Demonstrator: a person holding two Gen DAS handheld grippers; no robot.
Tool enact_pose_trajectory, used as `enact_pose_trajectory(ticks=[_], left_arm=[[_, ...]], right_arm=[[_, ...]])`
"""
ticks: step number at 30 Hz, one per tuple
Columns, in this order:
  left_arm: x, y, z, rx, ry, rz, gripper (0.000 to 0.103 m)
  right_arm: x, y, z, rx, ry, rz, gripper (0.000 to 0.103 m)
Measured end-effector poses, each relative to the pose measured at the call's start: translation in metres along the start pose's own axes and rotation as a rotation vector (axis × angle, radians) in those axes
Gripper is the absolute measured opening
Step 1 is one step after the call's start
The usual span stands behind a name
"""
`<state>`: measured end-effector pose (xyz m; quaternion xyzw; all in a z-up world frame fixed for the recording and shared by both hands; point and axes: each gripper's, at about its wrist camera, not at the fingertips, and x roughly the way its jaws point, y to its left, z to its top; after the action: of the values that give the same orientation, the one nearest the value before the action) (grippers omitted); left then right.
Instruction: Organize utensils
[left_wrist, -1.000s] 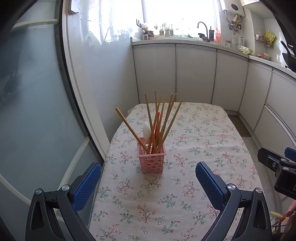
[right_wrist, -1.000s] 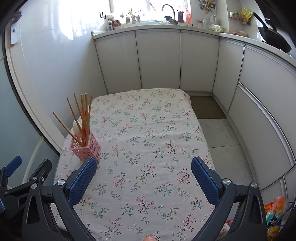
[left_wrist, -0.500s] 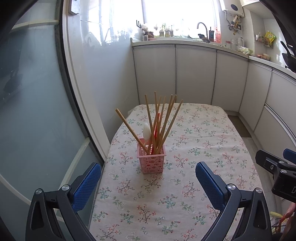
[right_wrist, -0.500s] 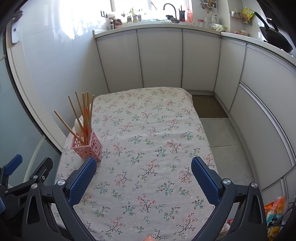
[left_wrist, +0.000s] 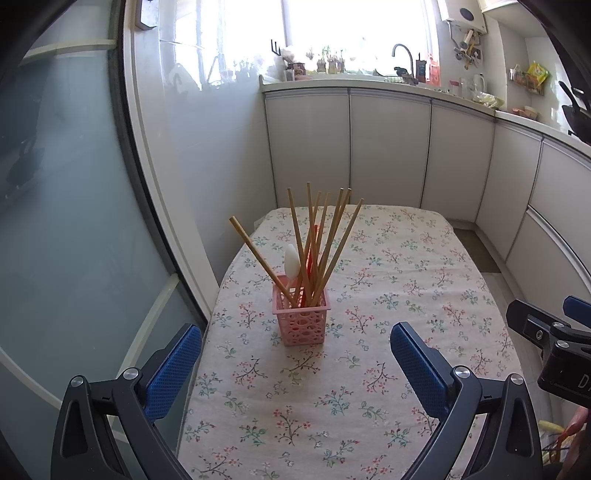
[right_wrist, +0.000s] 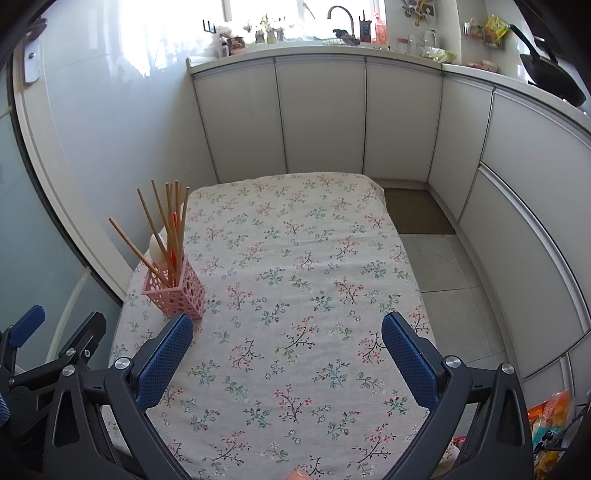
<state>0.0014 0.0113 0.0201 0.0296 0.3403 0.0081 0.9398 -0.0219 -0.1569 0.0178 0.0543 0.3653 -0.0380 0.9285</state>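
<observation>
A pink perforated holder (left_wrist: 301, 319) (right_wrist: 176, 291) stands upright near the left edge of the floral tablecloth (left_wrist: 388, 295) (right_wrist: 295, 280). Several wooden chopsticks (left_wrist: 325, 243) (right_wrist: 162, 225), a white spoon (left_wrist: 290, 260) (right_wrist: 157, 246) and a red utensil (left_wrist: 313, 254) stick up out of it. My left gripper (left_wrist: 295, 363) hangs open just in front of the holder, nothing between its blue pads. My right gripper (right_wrist: 288, 352) is open too, over the near half of the table, with the holder beyond its left finger (right_wrist: 164, 360).
White cabinets (left_wrist: 388, 147) (right_wrist: 321, 118) with a sink and worktop wrap the far and right sides. A frosted glass door (left_wrist: 74, 221) stands left of the table. Tiled floor (right_wrist: 443, 266) lies to the right, and colourful bags (right_wrist: 546, 424) sit low at the right.
Both views have drifted slightly, the holder sitting a touch lower and nearer in the left wrist view. Both grippers stay open; the utensils have not moved.
</observation>
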Motion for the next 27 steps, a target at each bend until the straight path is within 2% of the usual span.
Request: enact_pose_trajectory(ticks=[27], left_arm=[[0.0016, -0.0002, -0.0016, 0.004, 0.01, -0.002, 0.103]], right_arm=[[0.0, 0.0023, 0.0001, 0.001, 0.003, 0.001, 0.103]])
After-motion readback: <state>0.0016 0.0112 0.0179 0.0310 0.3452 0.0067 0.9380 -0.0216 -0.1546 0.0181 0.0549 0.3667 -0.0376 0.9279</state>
